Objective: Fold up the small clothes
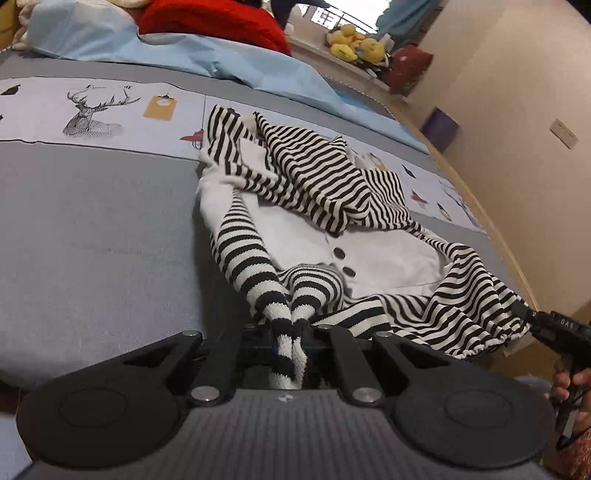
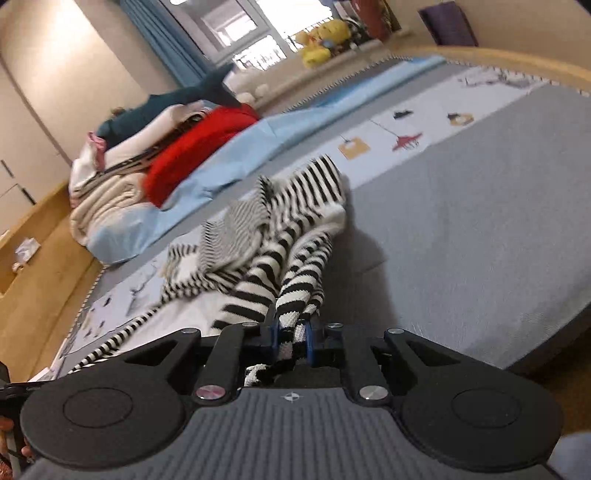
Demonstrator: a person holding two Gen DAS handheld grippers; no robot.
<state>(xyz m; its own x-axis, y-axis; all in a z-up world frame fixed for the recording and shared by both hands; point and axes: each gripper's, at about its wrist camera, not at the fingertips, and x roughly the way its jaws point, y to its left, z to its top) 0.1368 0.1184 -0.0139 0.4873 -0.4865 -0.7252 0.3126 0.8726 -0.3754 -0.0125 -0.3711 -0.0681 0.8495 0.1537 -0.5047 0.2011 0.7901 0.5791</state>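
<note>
A small black-and-white striped garment [image 1: 317, 192] with a white front panel and dark buttons lies crumpled on the grey bed cover [image 1: 96, 236]. My left gripper [image 1: 290, 328] is shut on a bunched striped edge of it, lifted off the bed. My right gripper [image 2: 291, 332] is shut on another striped edge of the same garment [image 2: 288, 221]. The right gripper also shows in the left wrist view [image 1: 554, 328], at the garment's right side. The fingertips are hidden by cloth.
A light blue sheet [image 1: 207, 55], a red blanket [image 1: 210, 18] and a pile of folded laundry [image 2: 122, 173] lie at the far side of the bed. Yellow plush toys [image 1: 351, 44] sit on a ledge. The bed's wooden edge [image 1: 491, 221] runs on the right.
</note>
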